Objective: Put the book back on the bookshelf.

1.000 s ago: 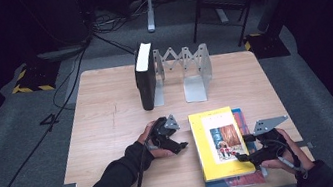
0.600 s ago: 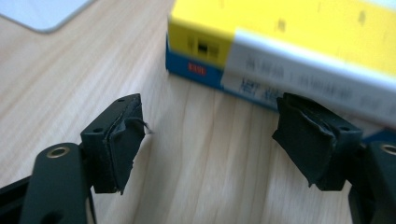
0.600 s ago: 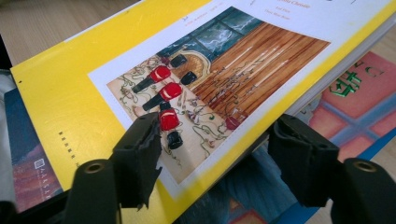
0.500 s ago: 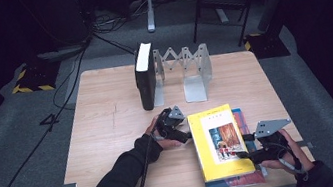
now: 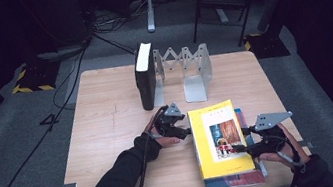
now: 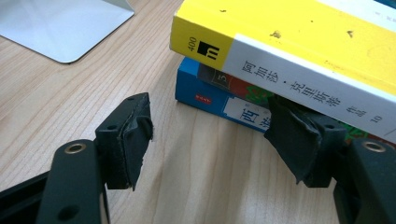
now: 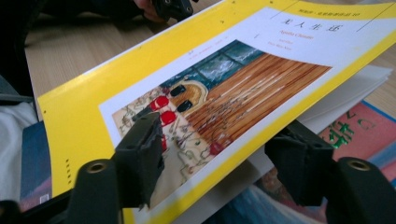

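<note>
A yellow paperback [image 5: 217,138] lies on a blue and red book [image 5: 234,180] at the table's front right. My right gripper [image 5: 238,149] is shut on the yellow book's right edge, one pad on the cover and the other under the pages [image 7: 215,154]. That edge [image 7: 261,70] is raised off the lower book [image 7: 359,126]. My left gripper [image 5: 186,131] stands open at the books' left side. In the left gripper view its jaws [image 6: 210,135] face the yellow spine [image 6: 303,32] and the blue book [image 6: 210,93], the right pad close against them.
A black book [image 5: 145,76] stands upright at the left end of a folding metal rack [image 5: 196,68] at the table's back. The rack's foot plate [image 6: 60,28] lies just beyond my left gripper. Bare wood [image 5: 105,133] spreads to the left.
My left gripper has moved forward and to the right, up to the spine side of the stacked books. The right gripper has stayed at the yellow book's right edge.
</note>
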The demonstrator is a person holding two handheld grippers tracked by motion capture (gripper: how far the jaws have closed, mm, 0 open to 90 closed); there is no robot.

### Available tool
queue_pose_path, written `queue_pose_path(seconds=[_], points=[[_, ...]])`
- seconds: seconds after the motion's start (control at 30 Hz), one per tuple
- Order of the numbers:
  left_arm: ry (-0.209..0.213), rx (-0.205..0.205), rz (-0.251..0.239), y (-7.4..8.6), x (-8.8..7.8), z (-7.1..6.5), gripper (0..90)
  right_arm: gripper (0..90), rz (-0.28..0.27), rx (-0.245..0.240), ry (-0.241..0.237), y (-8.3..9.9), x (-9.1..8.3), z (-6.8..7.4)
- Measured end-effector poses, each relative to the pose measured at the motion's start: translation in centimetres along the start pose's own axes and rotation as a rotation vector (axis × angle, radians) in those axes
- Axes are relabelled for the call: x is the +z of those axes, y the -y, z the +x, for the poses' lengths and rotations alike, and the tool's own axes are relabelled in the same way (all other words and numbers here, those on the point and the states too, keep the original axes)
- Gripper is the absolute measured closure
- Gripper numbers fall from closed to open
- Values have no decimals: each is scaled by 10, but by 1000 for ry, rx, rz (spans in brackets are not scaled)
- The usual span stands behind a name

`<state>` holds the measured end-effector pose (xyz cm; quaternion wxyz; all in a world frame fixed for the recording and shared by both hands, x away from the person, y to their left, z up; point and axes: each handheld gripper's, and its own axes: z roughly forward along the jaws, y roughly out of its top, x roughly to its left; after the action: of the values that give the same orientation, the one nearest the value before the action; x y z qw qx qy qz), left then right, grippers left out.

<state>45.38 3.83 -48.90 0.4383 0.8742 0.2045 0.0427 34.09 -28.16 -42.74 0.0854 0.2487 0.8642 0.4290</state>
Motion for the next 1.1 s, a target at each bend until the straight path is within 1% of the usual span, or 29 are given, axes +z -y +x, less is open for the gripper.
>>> queue_pose_path(seconds=[0.03,0.1,0.13,0.2,0.23,0.27,0.3,0.33,0.4,0.43,0.47,0.5,0.53,0.57,0.6,0.67,0.7,0.73,0.8,0.87,0.9,0.93,0.97,1.0,1.03,1.07,1.1], points=[[-1,1,-5,0,0,0,317,432,-4,6,-3,-1,0,-2],[-1,4,-9,-1,-1,0,360,516,-21,10,-7,-3,0,-5],[-5,8,-16,-2,-1,0,360,516,-21,10,-7,-3,0,-5],[-11,13,-22,-3,-3,0,360,632,-45,18,-19,-5,-1,-8],[-6,9,-31,-4,-4,0,361,676,-60,13,-27,-5,-2,-8],[10,9,-35,-4,-4,0,375,705,-71,7,-31,-4,-3,-8],[15,20,-37,-5,-5,-1,410,724,-80,0,-29,-3,-3,-7],[18,26,-36,-6,-5,-1,426,736,-88,-9,-26,-3,-3,-6],[39,27,-31,-8,-6,-1,461,753,-109,-28,-17,-1,-4,-5],[39,25,-38,-10,-7,-1,483,760,-119,-36,-11,0,-4,-4],[41,16,-43,-14,-9,0,505,770,-135,-51,3,0,-5,-3],[45,8,-49,-17,-10,1,529,789,-167,-67,18,0,-7,-2],[47,-5,-59,-20,-12,2,534,803,-189,-74,26,0,-8,-2],[49,-14,-69,-23,-13,3,547,821,-226,-89,51,0,-10,0],[54,-19,-72,-25,-14,5,547,821,-226,-89,51,0,-10,0],[49,-40,-69,-30,-14,7,568,828,-260,-112,51,2,-11,1],[40,-39,-64,-31,-14,8,571,831,-268,-123,53,2,-10,3],[51,-28,-67,-32,-15,9,574,830,-269,-137,67,3,-10,4],[51,-21,-81,-33,-18,8,578,824,-265,-134,95,2,-10,6],[58,-11,-99,-36,-23,7,581,796,-270,-148,104,2,-12,8],[62,-6,-108,-39,-26,6,581,757,-282,-146,105,1,-14,7],[60,10,-110,-42,-28,5,580,697,-286,-141,92,-1,-16,6],[60,25,-114,-47,-31,3,581,619,-274,-145,80,-2,-16,5],[60,25,-114,-47,-31,3,581,619,-274,-145,80,-2,-16,5],[64,39,-118,-50,-33,2,581,518,-255,-146,69,-4,-14,5],[59,55,-119,-54,-34,0,581,464,-234,-144,57,-6,-12,5],[57,70,-114,-57,-34,-2,582,440,-210,-142,46,-10,-8,5]])
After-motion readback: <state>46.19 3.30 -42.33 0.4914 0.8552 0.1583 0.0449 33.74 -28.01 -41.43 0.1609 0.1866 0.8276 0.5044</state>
